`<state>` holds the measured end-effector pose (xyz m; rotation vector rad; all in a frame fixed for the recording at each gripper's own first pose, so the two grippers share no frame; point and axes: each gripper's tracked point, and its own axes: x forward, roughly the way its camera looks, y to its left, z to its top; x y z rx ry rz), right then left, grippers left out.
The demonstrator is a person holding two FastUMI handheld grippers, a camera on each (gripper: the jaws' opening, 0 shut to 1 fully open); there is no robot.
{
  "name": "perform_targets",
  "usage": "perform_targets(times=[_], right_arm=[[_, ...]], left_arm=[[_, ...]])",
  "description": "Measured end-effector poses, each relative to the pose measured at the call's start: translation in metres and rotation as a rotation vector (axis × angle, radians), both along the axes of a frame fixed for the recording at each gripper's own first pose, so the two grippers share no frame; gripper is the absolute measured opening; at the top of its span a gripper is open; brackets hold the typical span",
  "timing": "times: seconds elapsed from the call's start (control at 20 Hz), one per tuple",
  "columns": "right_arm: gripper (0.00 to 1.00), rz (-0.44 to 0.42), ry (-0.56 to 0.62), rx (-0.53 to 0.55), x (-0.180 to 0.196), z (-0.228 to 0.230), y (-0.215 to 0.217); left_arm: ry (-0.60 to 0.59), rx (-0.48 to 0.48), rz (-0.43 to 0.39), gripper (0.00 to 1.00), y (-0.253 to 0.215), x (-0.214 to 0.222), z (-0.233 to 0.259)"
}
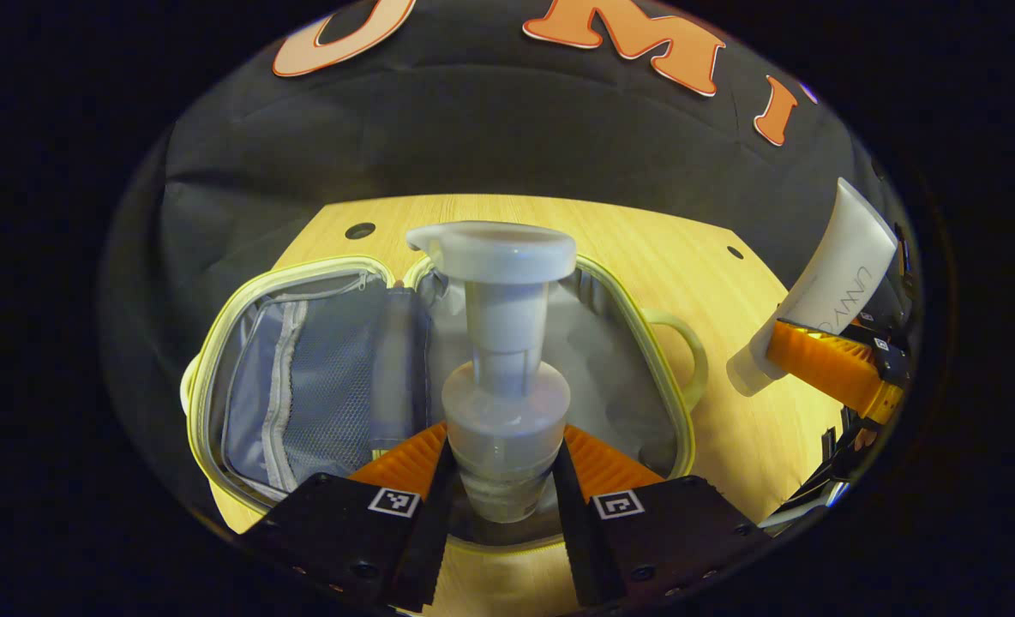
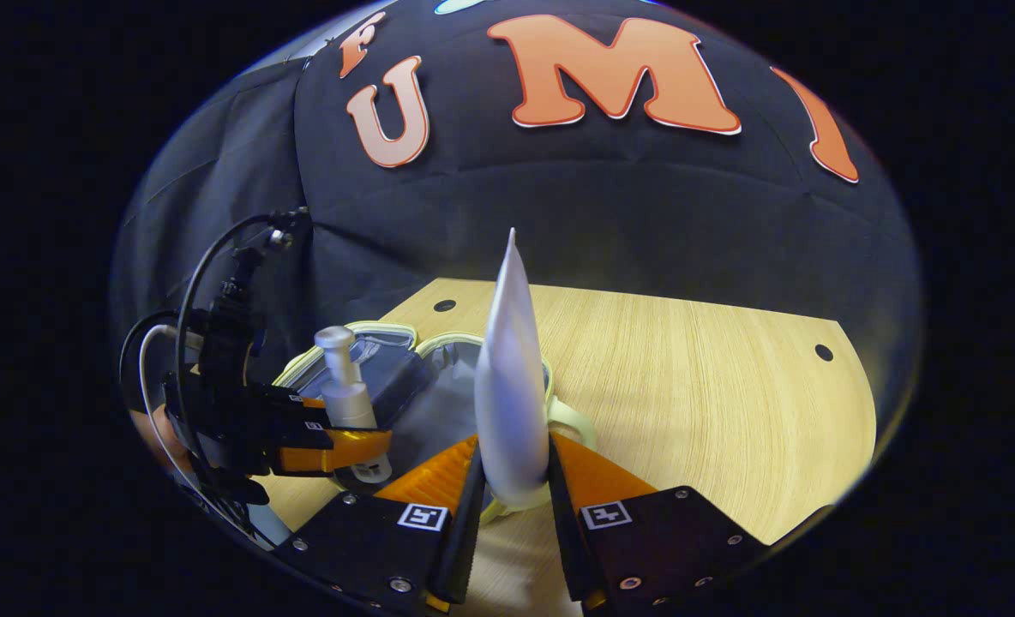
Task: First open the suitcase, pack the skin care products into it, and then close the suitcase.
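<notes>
Left gripper (image 1: pixel 501 480) clenching pump bottle (image 1: pixel 501 343) upright, I'm holding it over open suitcase (image 1: pixel 439 377) on wooden table (image 1: pixel 730 283). Mesh pocket (image 1: pixel 319 377) lying in suitcase's left half. Right gripper (image 2: pixel 514 488) gripping white tube (image 2: pixel 512 377), cap down, just beside suitcase handle (image 2: pixel 572 424).

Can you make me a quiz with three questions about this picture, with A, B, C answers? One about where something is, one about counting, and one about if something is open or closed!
1. Where is the pump bottle?
A. lying on the table
B. held over the suitcase
C. zipped in the mesh pocket

2. How many products are being held?
A. one
B. two
C. four

3. How is the suitcase?
A. open
B. zipped shut
C. upside down

Answers:
1 B: the left gripper clamps it above the open case.
2 B: the right gripper holds a white tube too.
3 A: its lining and mesh pocket show.
</notes>
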<state>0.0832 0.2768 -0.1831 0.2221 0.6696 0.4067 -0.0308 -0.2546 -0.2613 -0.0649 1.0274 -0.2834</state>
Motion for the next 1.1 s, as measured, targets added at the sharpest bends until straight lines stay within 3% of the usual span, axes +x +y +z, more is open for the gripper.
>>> perform_targets(times=[0.25,0.7,0.95,1.1], right_arm=[[0.42,0.003,0.038,0.006,0.005,-0.004,0.008],[0.42,0.036,0.109,0.033,0.004,-0.014,0.025],[0.42,0.053,0.151,0.04,0.012,-0.024,0.031],[0.42,0.057,0.189,0.066,0.016,-0.027,0.04]], left_arm=[[0.105,0.027,-0.001,0.59,0.001,-0.001,-0.023],[0.129,0.059,0.038,0.59,-0.011,0.03,-0.062],[0.05,0.02,0.042,0.68,-0.009,0.038,-0.045],[-0.073,0.039,0.068,0.75,0.012,0.047,-0.009]])
